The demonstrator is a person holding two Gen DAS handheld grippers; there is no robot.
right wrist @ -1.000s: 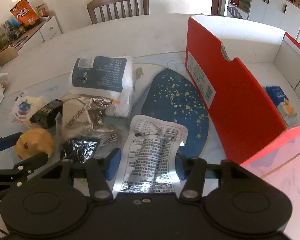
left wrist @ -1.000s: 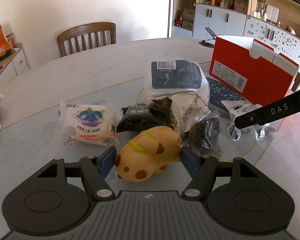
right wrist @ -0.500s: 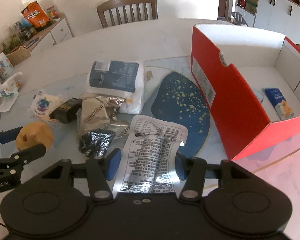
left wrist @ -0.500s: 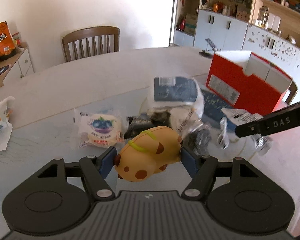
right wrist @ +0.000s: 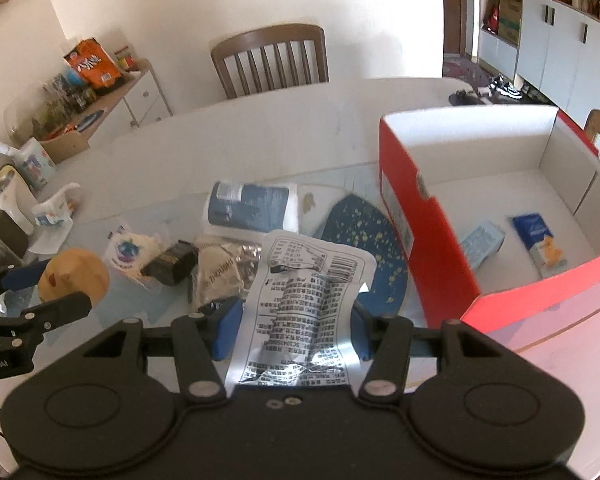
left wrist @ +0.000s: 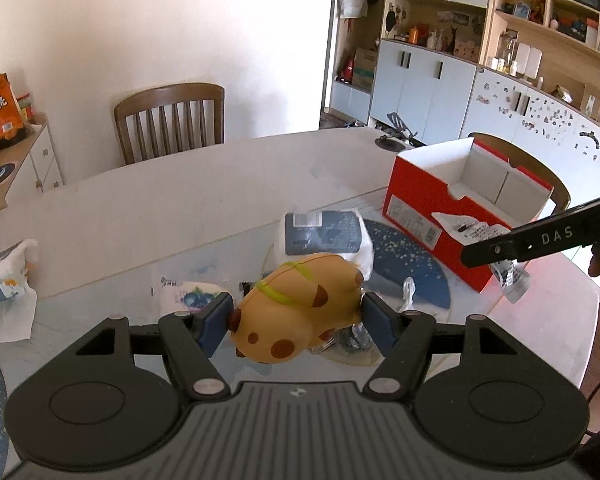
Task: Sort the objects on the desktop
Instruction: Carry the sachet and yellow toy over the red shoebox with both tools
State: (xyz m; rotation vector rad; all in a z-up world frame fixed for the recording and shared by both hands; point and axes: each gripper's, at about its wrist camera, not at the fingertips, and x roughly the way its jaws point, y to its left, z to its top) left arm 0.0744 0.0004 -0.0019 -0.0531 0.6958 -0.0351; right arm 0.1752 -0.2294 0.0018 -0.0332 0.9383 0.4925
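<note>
Your two picks, both lifted off the table
Tan spotted squishy toy held sideways; silver printed sachet upright, crinkled, near the red box.

"DAS" in pale letters on the black finger of the right gripper, seen from the left wrist cam; "...obot.AI", cut off at the frame edge, on the black body of the left gripper, seen from the right wrist cam. Silver foil packet on the table has "ZIDOUSHI" printed sideways. White sachet between the right gripper's pads carries a barcode + dense small print, too fine to read; labels on the red box, the white-and-blue bag and the orange snack bag are also illegible.
</note>
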